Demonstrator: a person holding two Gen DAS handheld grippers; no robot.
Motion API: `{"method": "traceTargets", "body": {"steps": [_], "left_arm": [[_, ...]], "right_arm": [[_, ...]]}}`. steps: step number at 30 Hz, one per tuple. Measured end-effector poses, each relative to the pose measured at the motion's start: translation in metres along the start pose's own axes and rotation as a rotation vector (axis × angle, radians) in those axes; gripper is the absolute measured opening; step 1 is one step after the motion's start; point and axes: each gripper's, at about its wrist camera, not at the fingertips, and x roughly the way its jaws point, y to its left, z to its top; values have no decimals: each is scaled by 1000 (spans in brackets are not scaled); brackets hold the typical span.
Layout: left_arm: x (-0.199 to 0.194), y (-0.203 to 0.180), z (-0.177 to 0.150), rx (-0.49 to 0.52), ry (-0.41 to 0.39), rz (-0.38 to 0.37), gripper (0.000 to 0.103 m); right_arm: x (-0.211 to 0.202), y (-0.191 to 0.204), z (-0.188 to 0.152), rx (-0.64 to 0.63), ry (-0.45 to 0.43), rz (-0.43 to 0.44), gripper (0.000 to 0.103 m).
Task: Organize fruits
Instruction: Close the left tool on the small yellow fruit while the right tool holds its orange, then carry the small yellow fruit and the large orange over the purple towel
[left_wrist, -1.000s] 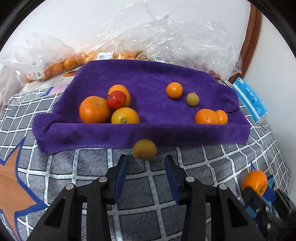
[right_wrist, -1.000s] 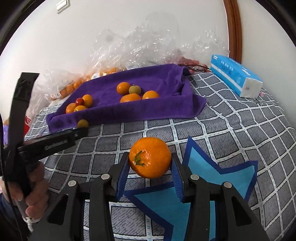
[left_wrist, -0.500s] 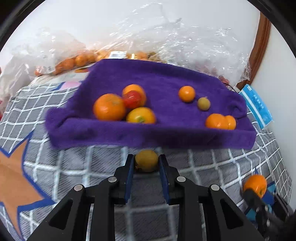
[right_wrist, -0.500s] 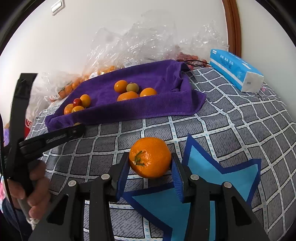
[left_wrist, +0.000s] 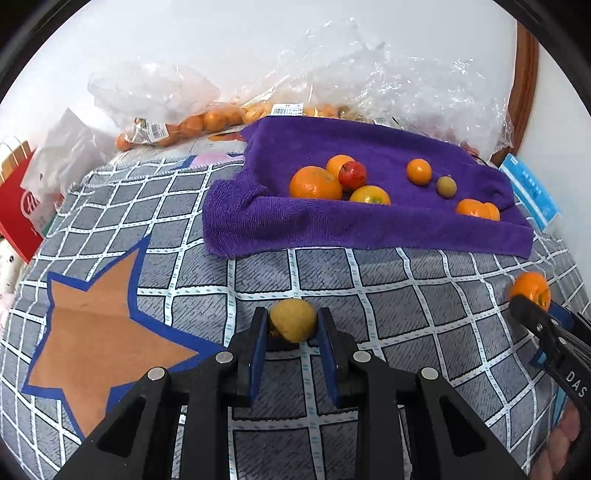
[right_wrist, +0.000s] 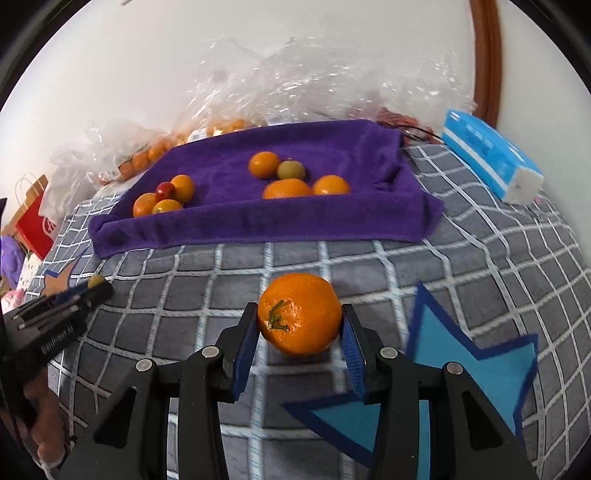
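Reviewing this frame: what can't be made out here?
- Left wrist view: the right gripper is cut off by the edge, and its finger covers part of the orange.
- Right wrist view: the yellow fruit is mostly hidden by the left gripper.
- Both views: bagged fruit is blurred by the plastic.

Checked bedspread (left_wrist: 388, 291) — purple towel (left_wrist: 351, 229), tissue pack (right_wrist: 491, 158)

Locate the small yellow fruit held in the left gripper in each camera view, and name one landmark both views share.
Left wrist view: the small yellow fruit sits low centre, clamped in the left gripper.
Right wrist view: it is a small yellowish spot at far left, at the tip of the left gripper.
Shared landmark: the purple towel with fruit on it, lying beyond both grippers.
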Motion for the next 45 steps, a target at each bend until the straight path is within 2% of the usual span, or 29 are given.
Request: {"method": "traceTargets", "body": {"steps": [4,9,15,22,32,40,45], "left_arm": [[1,5,0,-22,0,-26,26],[1,8,-2,-40,-2,-44,26],[-3,21,-4,-114,-26,-97,26],[-11,21,-6,-112,-66,-117,25],[-18,18,-13,-84,-39,-76,25],[-43,8,-18,-38,-45,-81,26],[-66,4,-15,-37,-72,-110,26]], "right_arm": [[1,18,2,-64,-32,-19,43],[2,17,2,-47,-18,8,43],[-1,18,1,-43,-38,-11,43],[-4,21,1,-59,-45,-27,43],[-21,33,-2,-121,-84,-55,43],[-36,36,0,-88,-83,-24,43],[-59,33,4,-74,-119,-21,43]]}}
